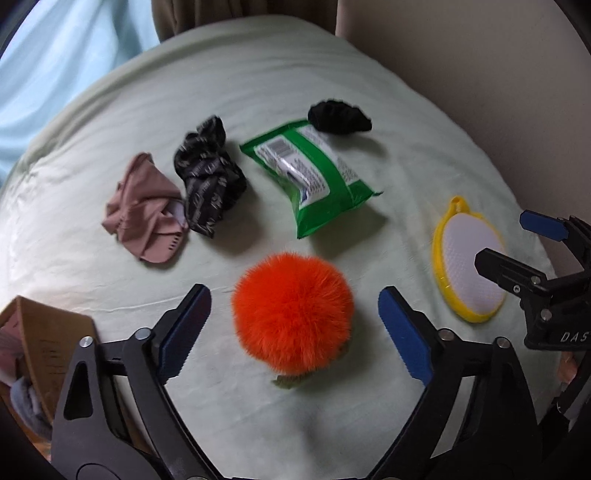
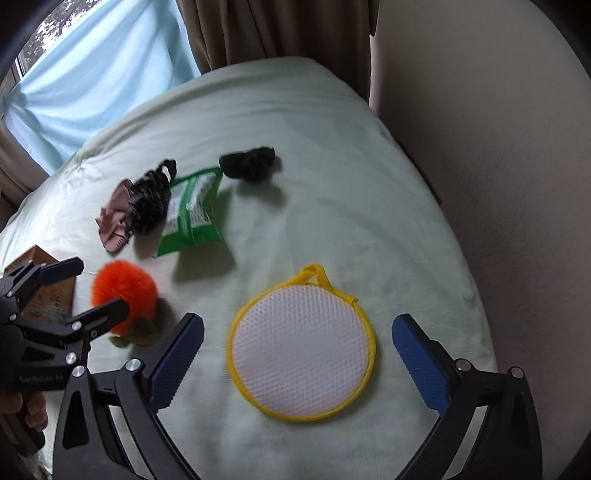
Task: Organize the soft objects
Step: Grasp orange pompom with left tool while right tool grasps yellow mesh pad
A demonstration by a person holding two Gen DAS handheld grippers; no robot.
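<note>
An orange fluffy pompom (image 1: 291, 314) lies on the pale green bed (image 1: 258, 85), between the fingers of my open left gripper (image 1: 295, 332). It also shows in the right wrist view (image 2: 125, 291). A round white mesh pad with a yellow rim (image 2: 301, 350) lies between the fingers of my open right gripper (image 2: 295, 362); the left wrist view shows it too (image 1: 469, 258). Farther back lie a pink cloth (image 1: 146, 214), a black patterned cloth (image 1: 208, 181), a green wipes pack (image 1: 314, 173) and a black scrunchie (image 1: 338, 116).
A brown cardboard box (image 1: 48, 339) with soft items inside stands at the bed's left front. Blue curtain (image 2: 99, 74) and brown drapes (image 2: 258, 29) hang behind the bed. A beige wall (image 2: 498, 147) borders the right side.
</note>
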